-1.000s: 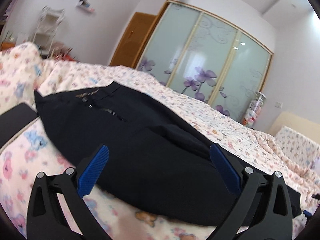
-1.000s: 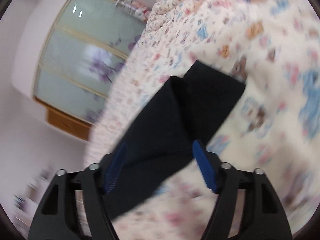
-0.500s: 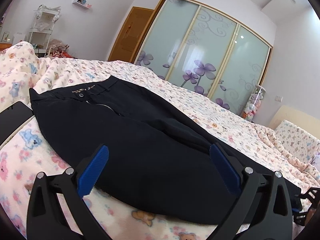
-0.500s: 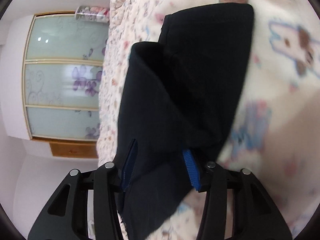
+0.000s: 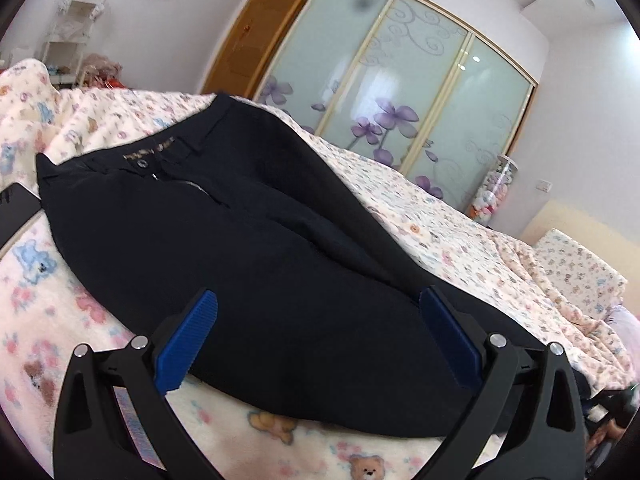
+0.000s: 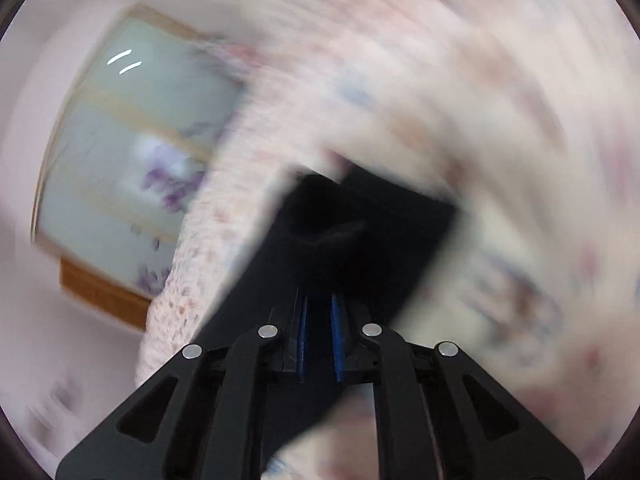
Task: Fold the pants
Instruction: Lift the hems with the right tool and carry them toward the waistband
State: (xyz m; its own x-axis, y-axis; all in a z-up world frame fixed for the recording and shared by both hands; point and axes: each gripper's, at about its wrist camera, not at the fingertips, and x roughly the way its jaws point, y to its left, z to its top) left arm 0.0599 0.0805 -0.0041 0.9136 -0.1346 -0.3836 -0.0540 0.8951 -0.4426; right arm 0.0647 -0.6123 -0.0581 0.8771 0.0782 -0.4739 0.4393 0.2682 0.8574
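Pants (image 5: 256,264) flat on bedspread (image 5: 460,224) — left gripper (image 5: 320,320) jaws wide, right gripper (image 6: 318,320) jaws clamped on pants.

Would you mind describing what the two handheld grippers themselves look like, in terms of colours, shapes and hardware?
The left gripper and right gripper look alike: matte black linkage arms with triangular cut-outs, joined by round silver pivot pins. Each finger carries a ribbed blue pad. No cables, sleeves or hands show in either view.
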